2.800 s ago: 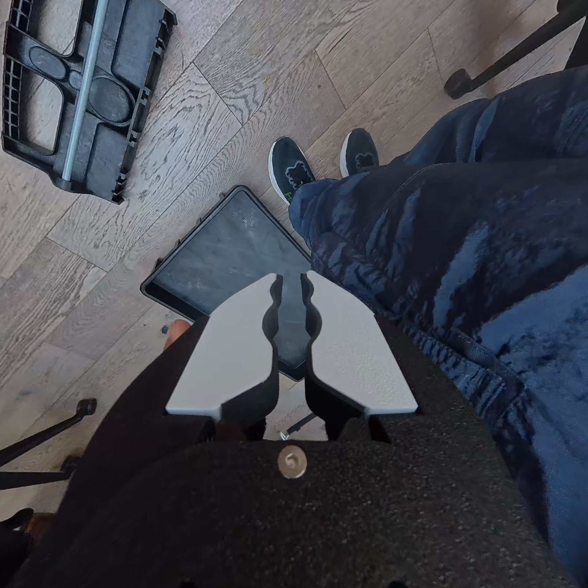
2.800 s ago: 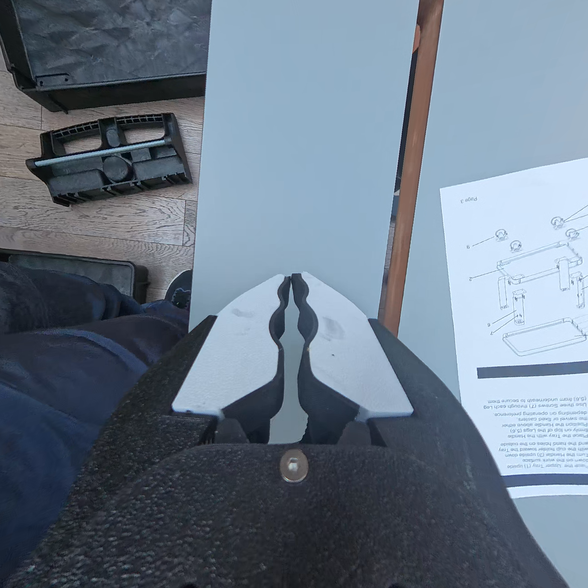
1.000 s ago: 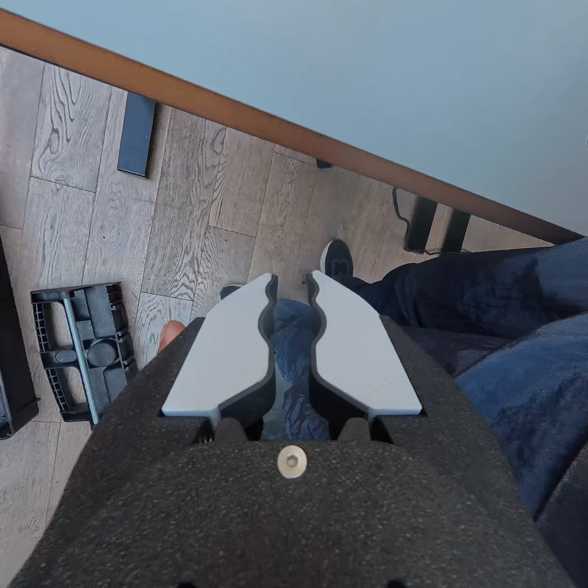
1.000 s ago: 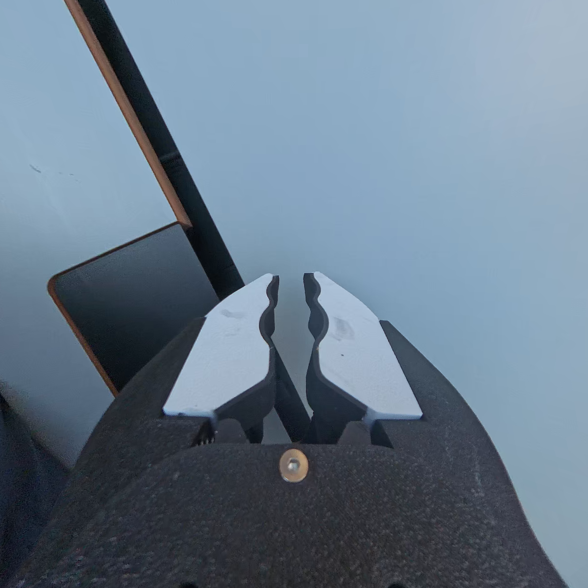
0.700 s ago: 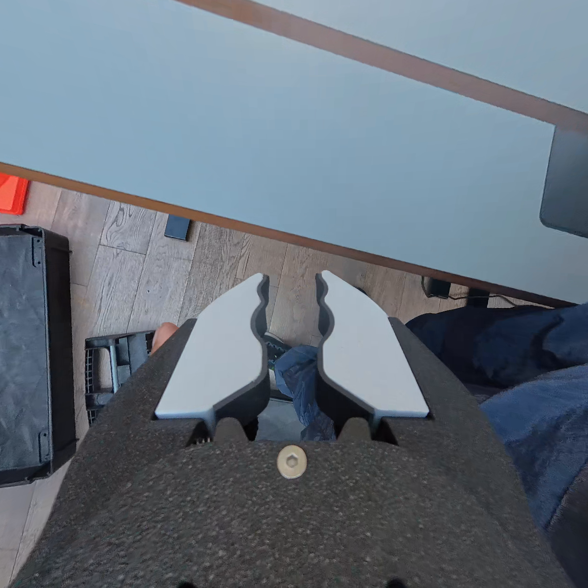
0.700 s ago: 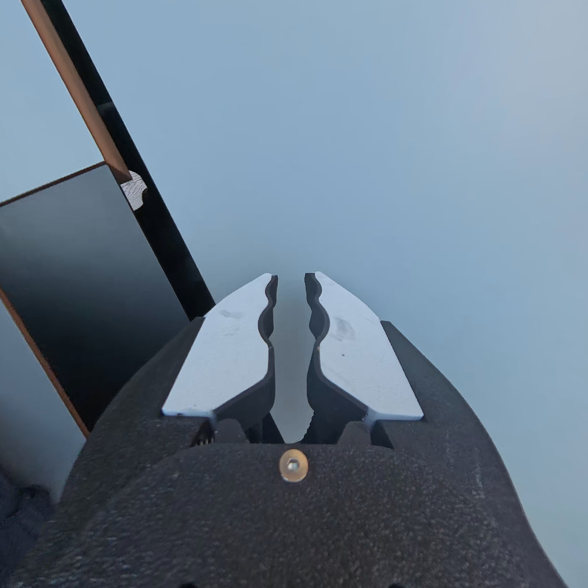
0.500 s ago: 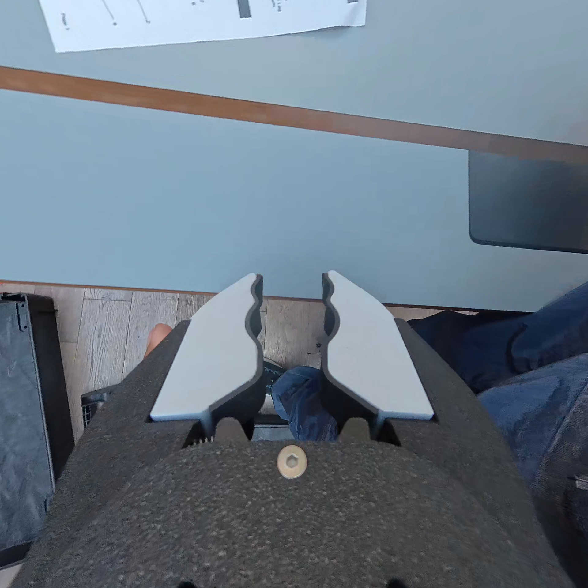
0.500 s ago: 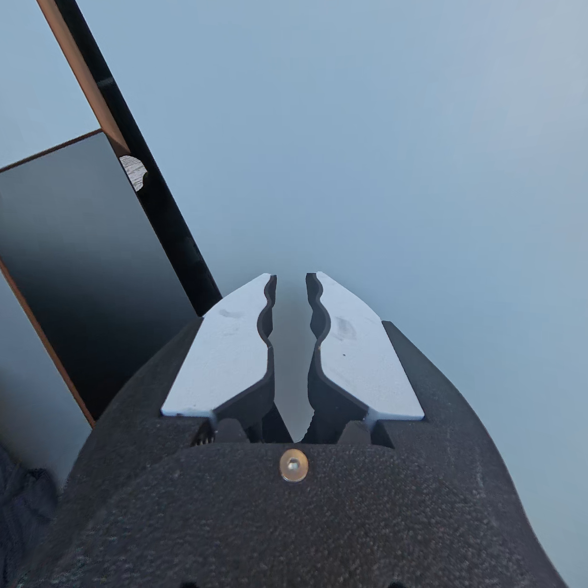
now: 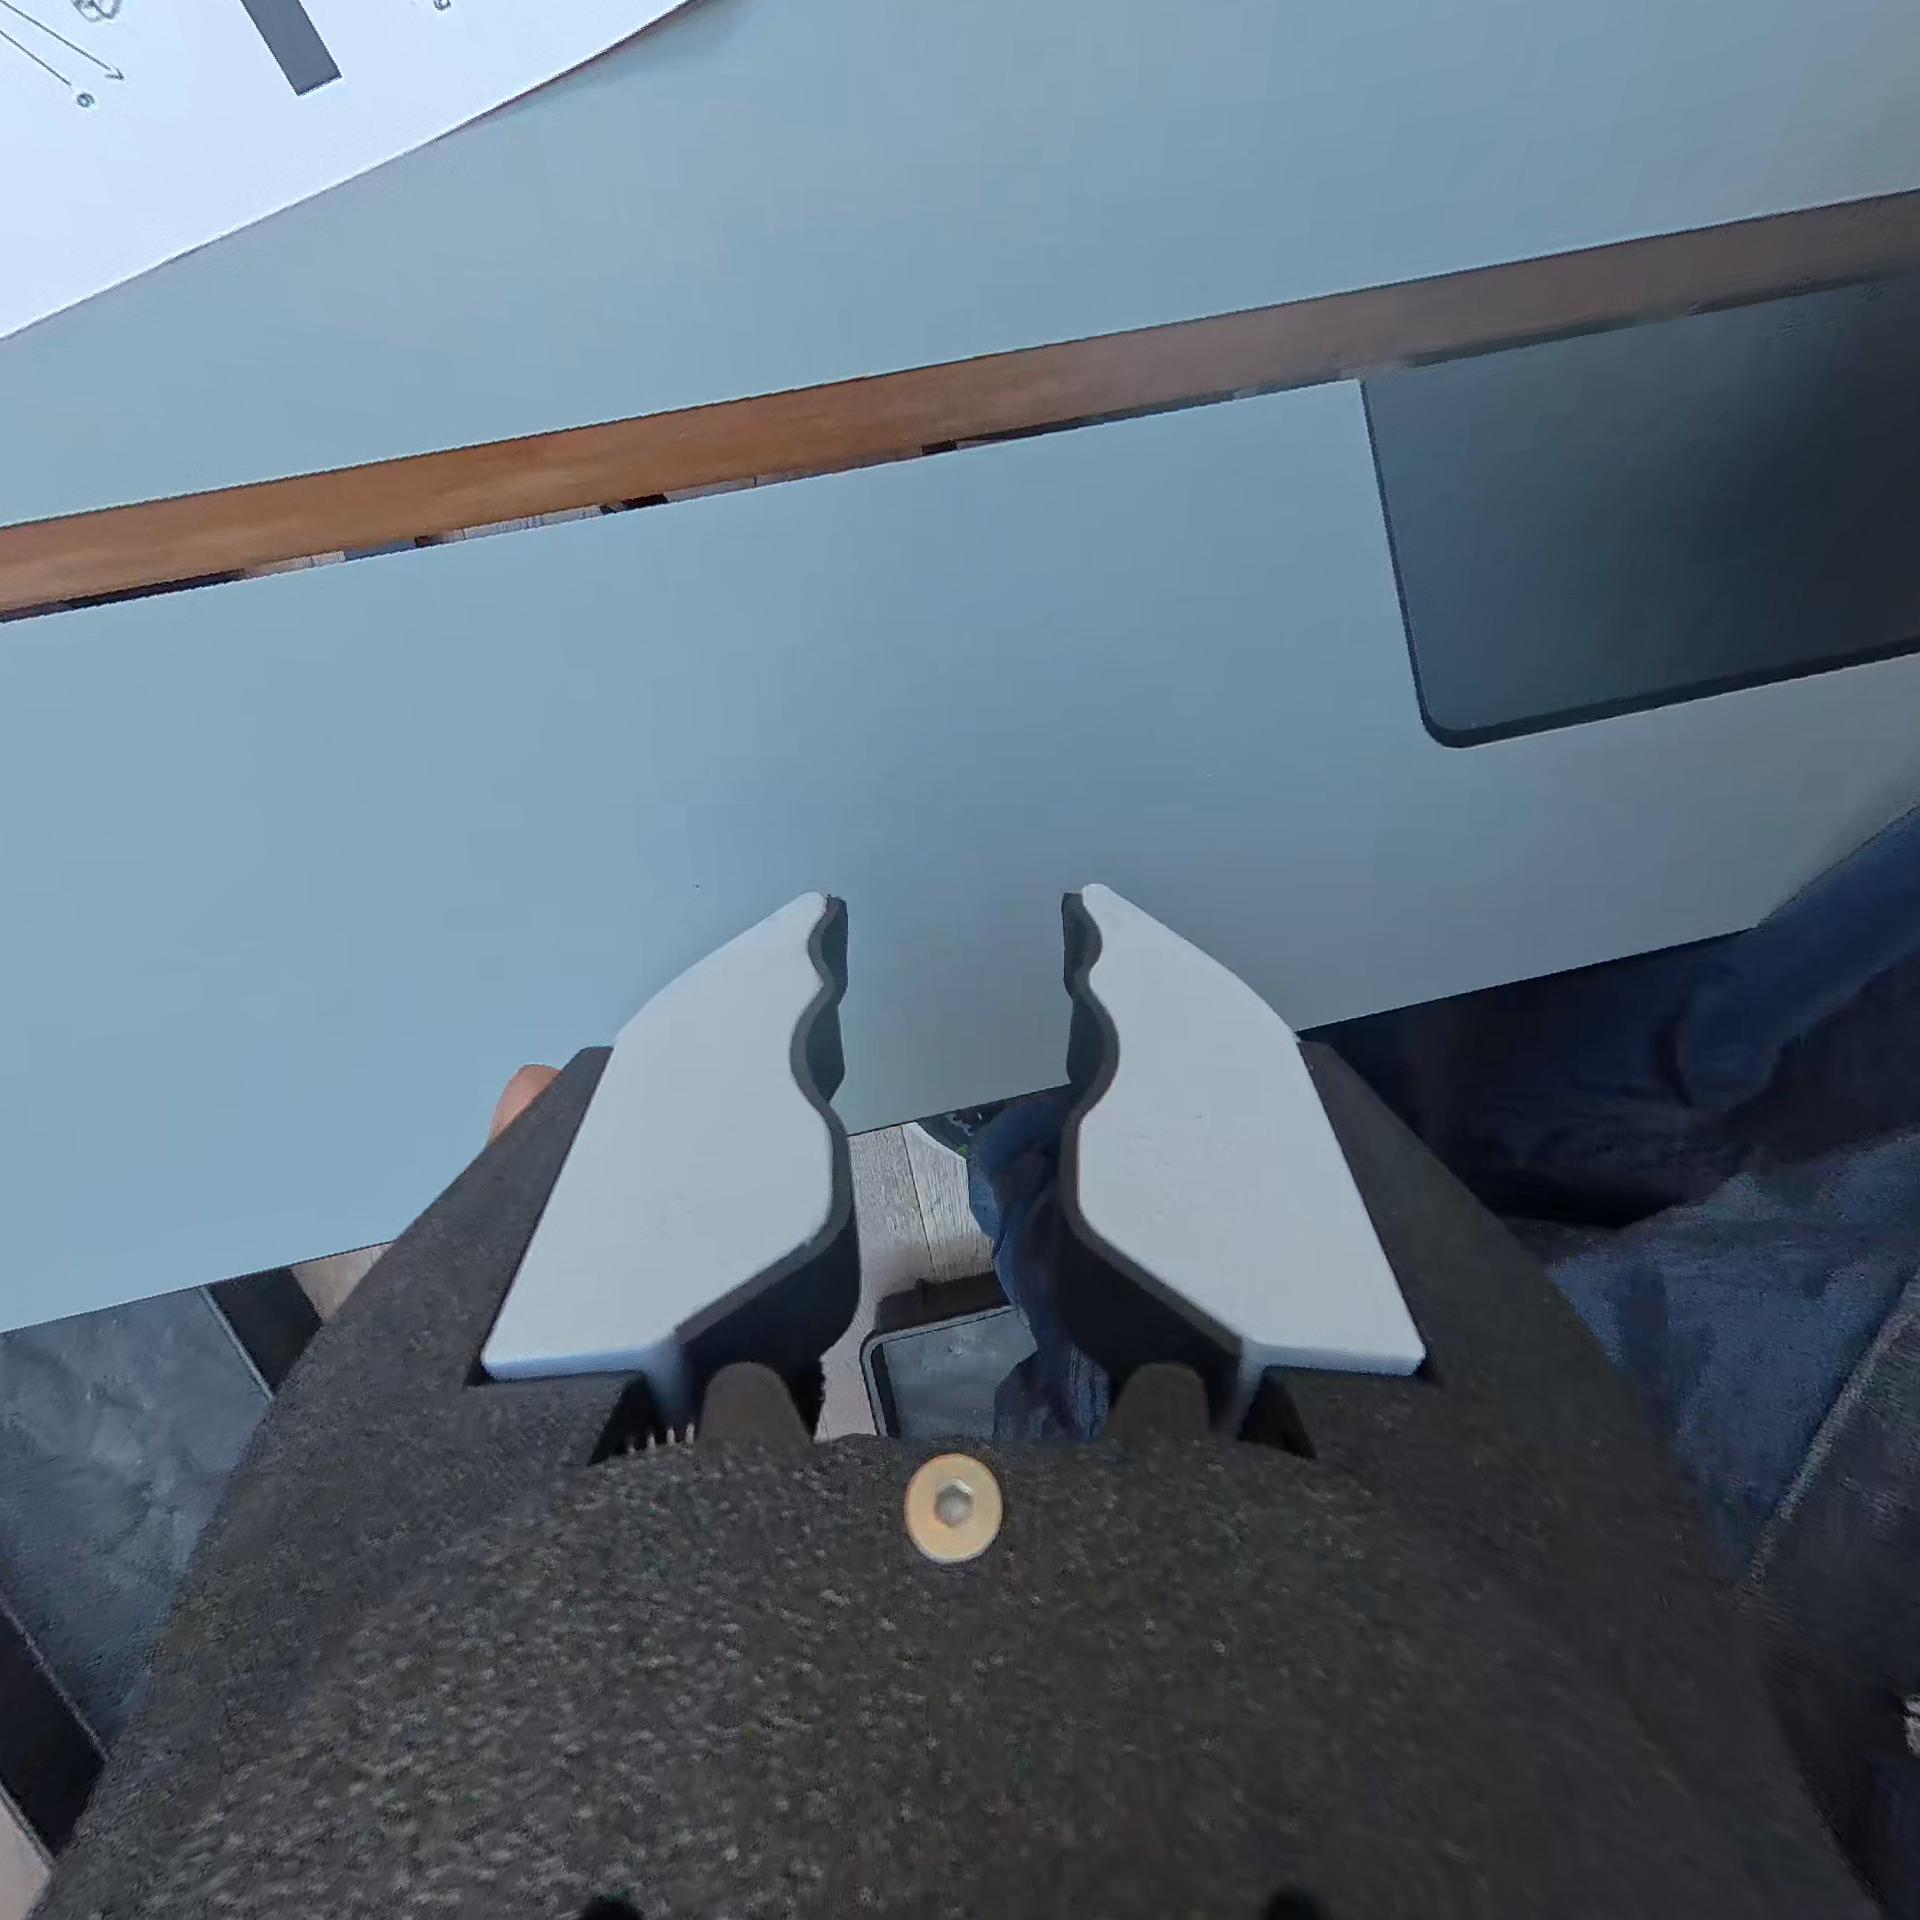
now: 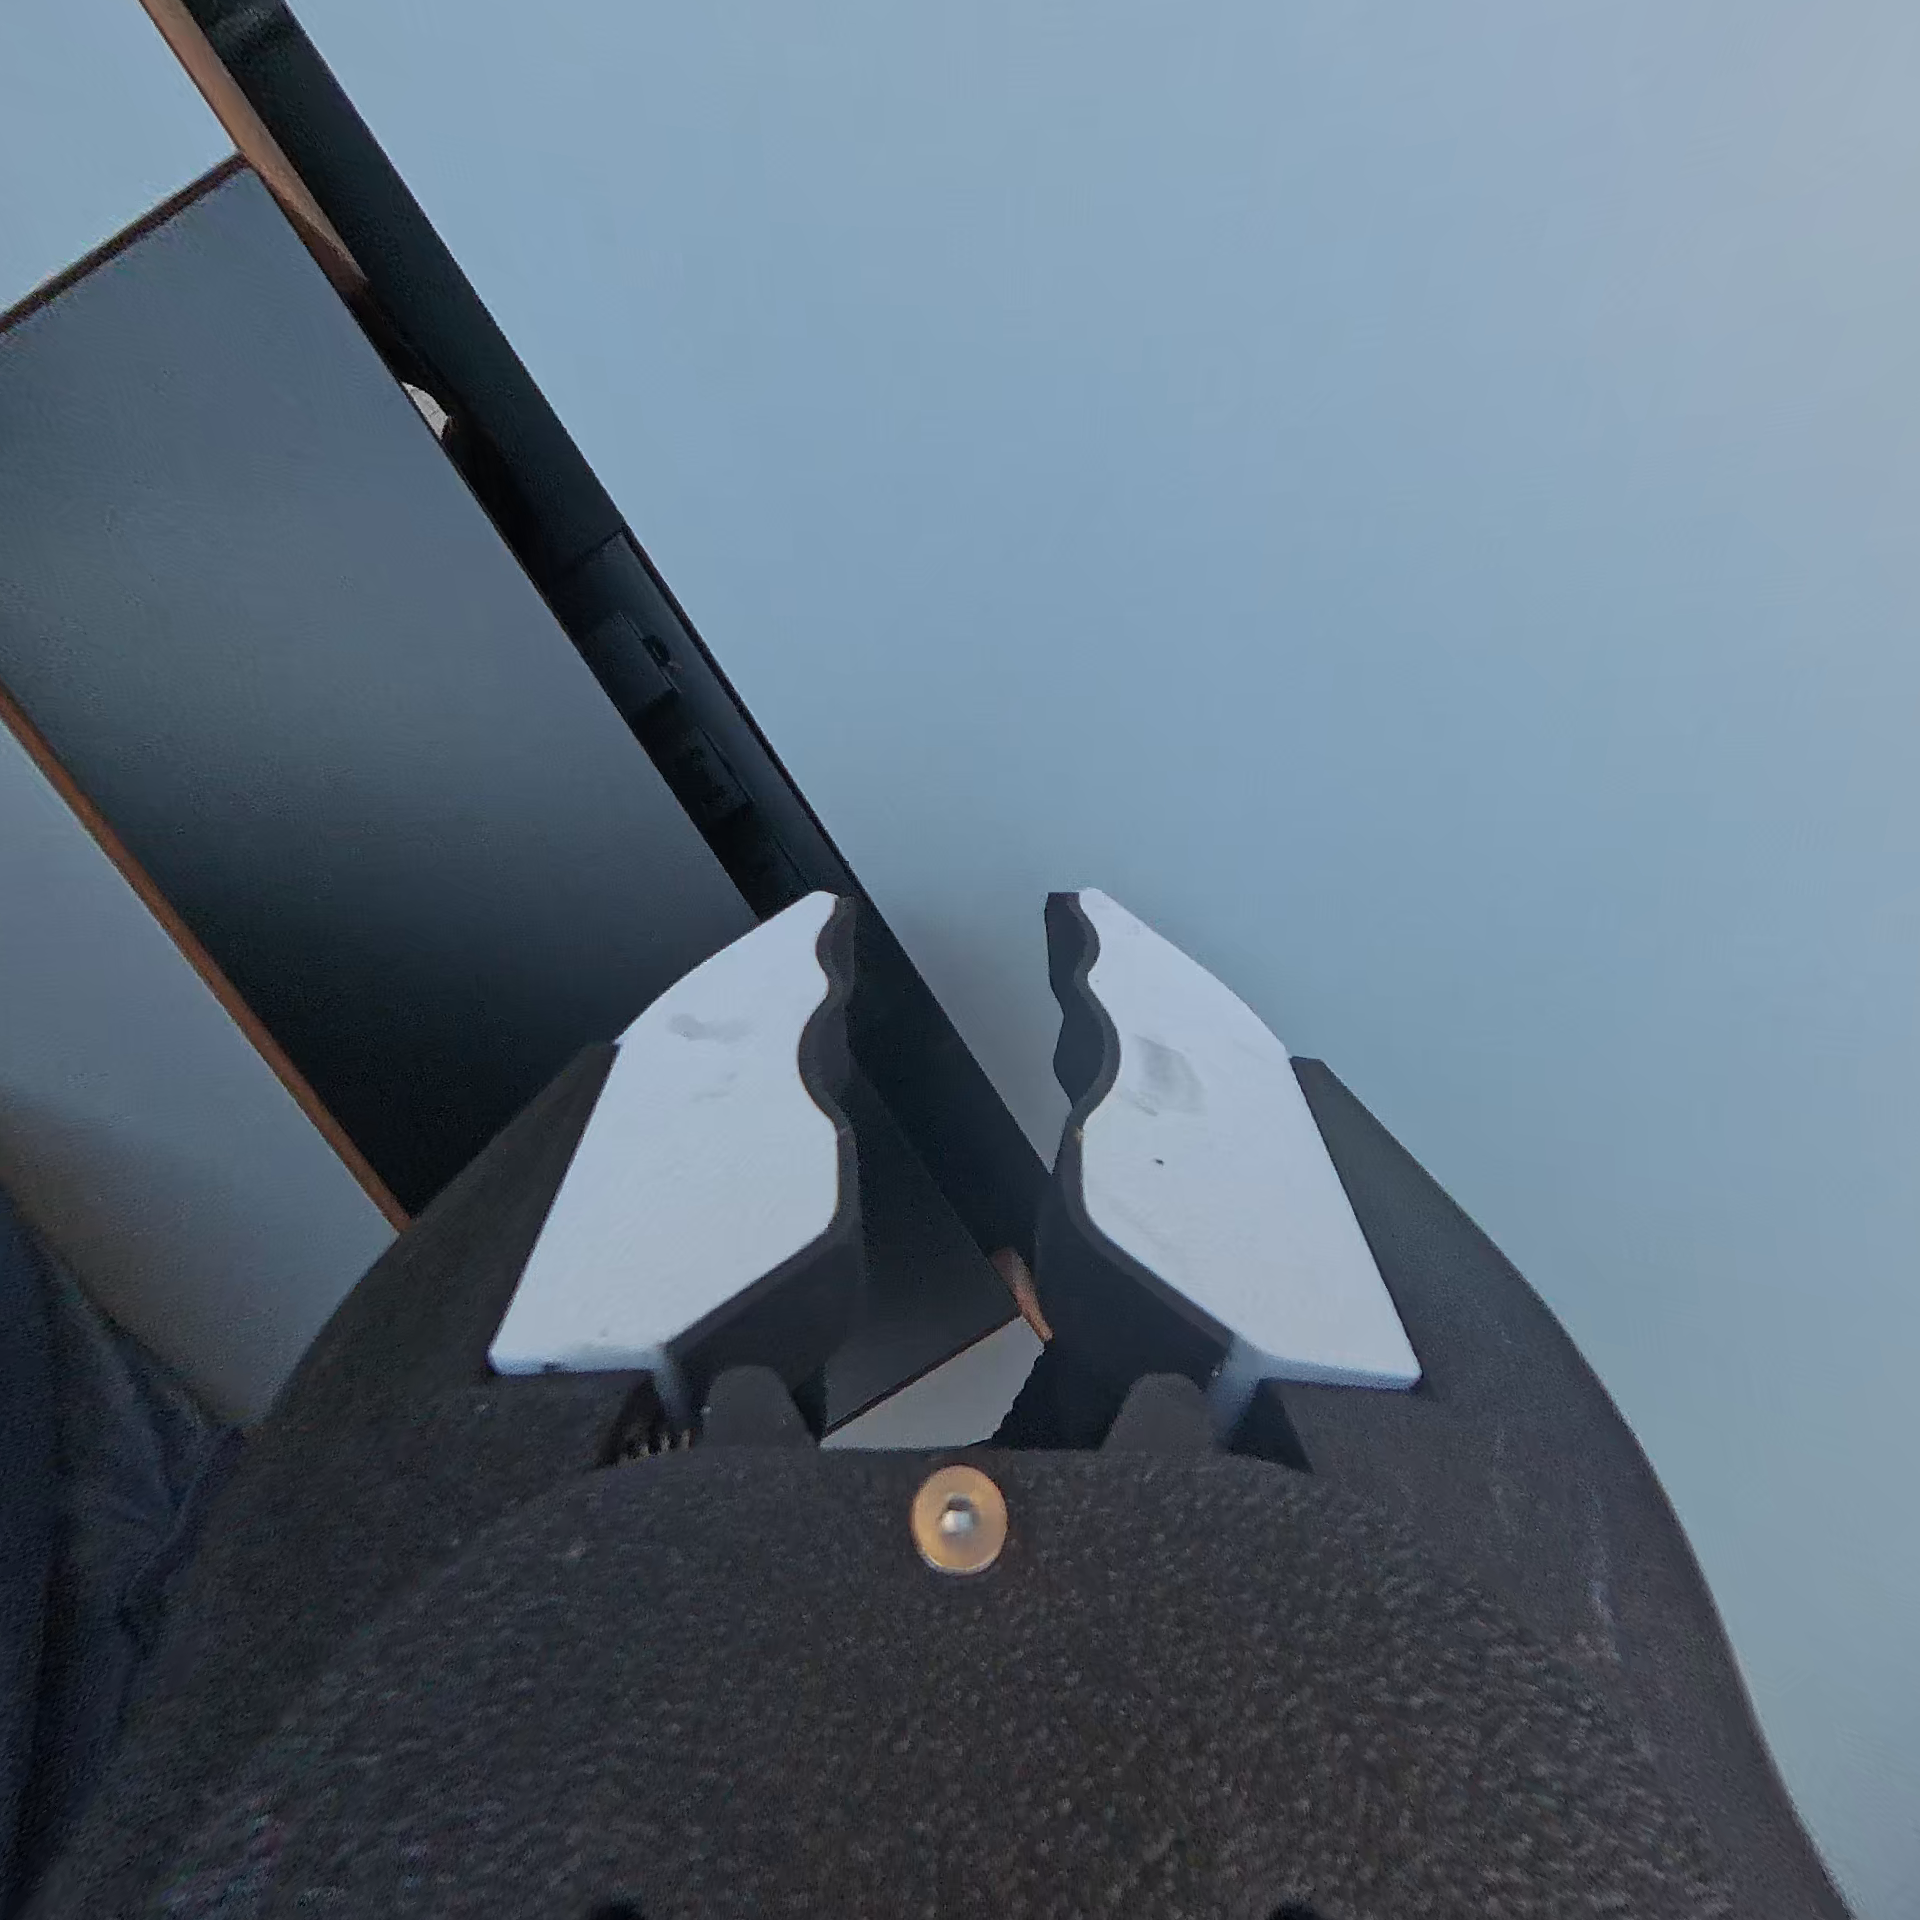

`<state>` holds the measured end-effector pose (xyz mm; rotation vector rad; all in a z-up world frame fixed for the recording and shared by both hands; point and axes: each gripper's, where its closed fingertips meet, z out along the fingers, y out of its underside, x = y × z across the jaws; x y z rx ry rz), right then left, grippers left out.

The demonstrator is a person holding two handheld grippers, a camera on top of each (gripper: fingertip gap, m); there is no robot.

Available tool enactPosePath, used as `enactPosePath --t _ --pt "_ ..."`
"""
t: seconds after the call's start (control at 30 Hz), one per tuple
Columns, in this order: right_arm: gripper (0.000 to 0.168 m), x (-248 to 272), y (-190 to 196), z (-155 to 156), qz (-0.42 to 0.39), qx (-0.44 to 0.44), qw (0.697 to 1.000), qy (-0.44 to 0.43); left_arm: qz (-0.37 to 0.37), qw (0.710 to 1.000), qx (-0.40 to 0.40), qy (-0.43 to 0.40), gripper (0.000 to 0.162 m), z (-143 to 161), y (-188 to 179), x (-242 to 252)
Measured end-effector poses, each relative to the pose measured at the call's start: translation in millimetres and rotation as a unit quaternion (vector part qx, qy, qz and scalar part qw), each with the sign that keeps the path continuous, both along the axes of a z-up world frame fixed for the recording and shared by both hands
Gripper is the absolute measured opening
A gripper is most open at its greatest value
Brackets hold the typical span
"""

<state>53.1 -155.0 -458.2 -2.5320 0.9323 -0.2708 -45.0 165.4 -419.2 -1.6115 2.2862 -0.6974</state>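
Both grippers hang above a smooth blue-grey table, and neither holds or touches anything. Left gripper points forward and slightly down over the near tabletop, its two pale grey fingers spread with a clear gap between them and only bare table and floor showing through. Each finger is a flat, matte plate with a wavy black inner edge, set in a rough, grainy black body with a brass-coloured screw at its middle. Beyond the tips a brown wooden edge marks a second blue-grey surface beside the near one, and a white printed sheet lies on that far surface at the upper left. A dark, glossy panel with rounded corners sits at the right. Dark blue cloth, soft and creased, fills the lower right.

Right gripper is tilted over the same kind of table, its fingers likewise parted, nothing between them being gripped. A narrow black gap runs diagonally between two table surfaces and passes under the left fingertip; a dark panel with a brown rim lies left of it.
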Motion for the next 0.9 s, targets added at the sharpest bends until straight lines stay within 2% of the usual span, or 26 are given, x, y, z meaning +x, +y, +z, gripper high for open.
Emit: enactPosePath --t 0.03,0.3,0.43,0.6,0.73,0.77,0.83,0.9 --pt "0.039 -1.1 -2.3 -1.7 -0.007 -0.003 1.0 0.004 -0.003 1.0 0.002 0.004 0.041 -2.5 1.7 0.0" --pt "0.048 -20.3 -14.7 4.2 -0.06 -0.017 0.998 0.019 -0.004 0.999 0.016 0.046 0.048 -21.1 24.7 7.4" --pt "0.051 -36.4 -18.8 8.7 -0.062 -0.034 0.997 0.029 -0.021 0.993 0.036 0.113 0.054 -39.2 32.5 -5.8" --pt "0.051 -63.4 -30.8 17.4 -0.105 -0.037 0.993 0.051 -0.026 0.996 0.041 0.077 0.054 -32.9 38.8 2.1" --pt "0.053 -103.0 -55.3 -11.5 -0.164 -0.058 0.977 0.126 -0.022 0.997 0.044 0.056 0.053 -28.6 42.4 9.7" --pt "0.049 -103.2 -58.6 -11.2 -0.172 -0.06 0.977 0.111 -0.025 0.997 0.05 0.062 0.053 -30.8 44.0 9.0" --pt "0.056 -103.4 -53.7 -5.6 -0.182 -0.055 0.974 0.124 -0.033 0.993 0.059 0.099 0.054 -40.9 47.7 1.2" --pt "0.053 -88.4 -41.8 11.7 -0.175 -0.044 0.979 0.092 -0.031 0.988 0.044 0.147 0.054 -53.0 47.5 -11.3"
